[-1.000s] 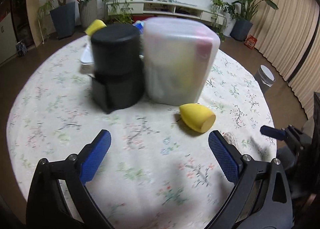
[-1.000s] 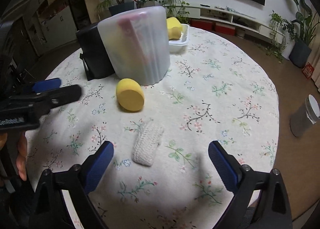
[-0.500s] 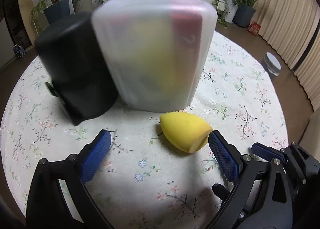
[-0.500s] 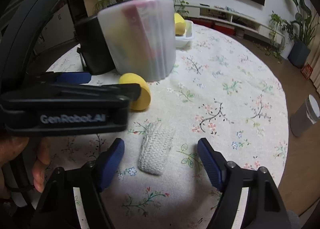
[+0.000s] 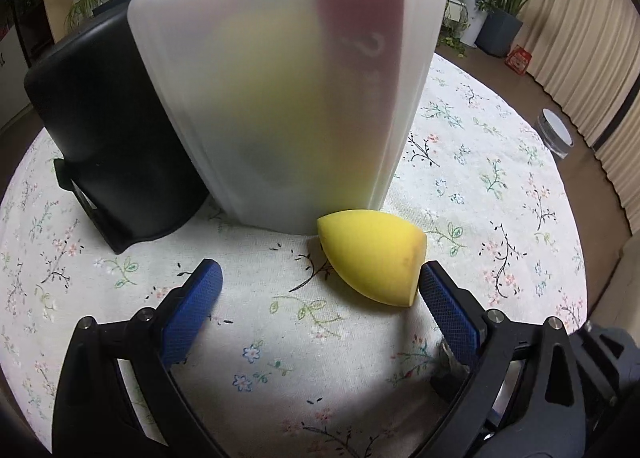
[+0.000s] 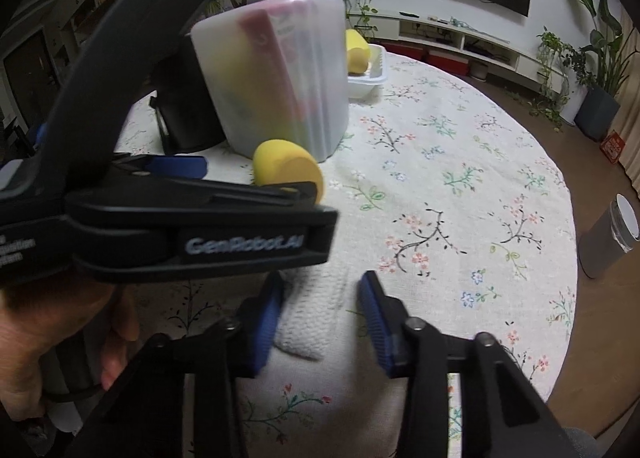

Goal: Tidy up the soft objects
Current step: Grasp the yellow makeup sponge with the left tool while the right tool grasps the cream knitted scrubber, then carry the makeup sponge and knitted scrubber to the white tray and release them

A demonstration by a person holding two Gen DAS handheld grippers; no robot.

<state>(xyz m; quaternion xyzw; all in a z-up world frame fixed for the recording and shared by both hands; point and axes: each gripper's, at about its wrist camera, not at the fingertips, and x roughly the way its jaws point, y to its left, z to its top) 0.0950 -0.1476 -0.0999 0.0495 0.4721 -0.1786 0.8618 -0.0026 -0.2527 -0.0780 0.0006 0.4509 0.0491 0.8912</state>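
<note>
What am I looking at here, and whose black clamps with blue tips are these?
No robot: a person holds a two-finger tool in each hand, each carrying a camera that looks along its fingers. The left view shows the left gripper, fingers wide apart, at a yellow sponge lying on the flowered tablecloth, in front of a frosted plastic container and a black container. The right view shows the right gripper, whose fingers have just been closing around a white knitted cloth; whether they already press on it is unclear. The big black shape there is the left tool, with the person's hand under it.
</note>
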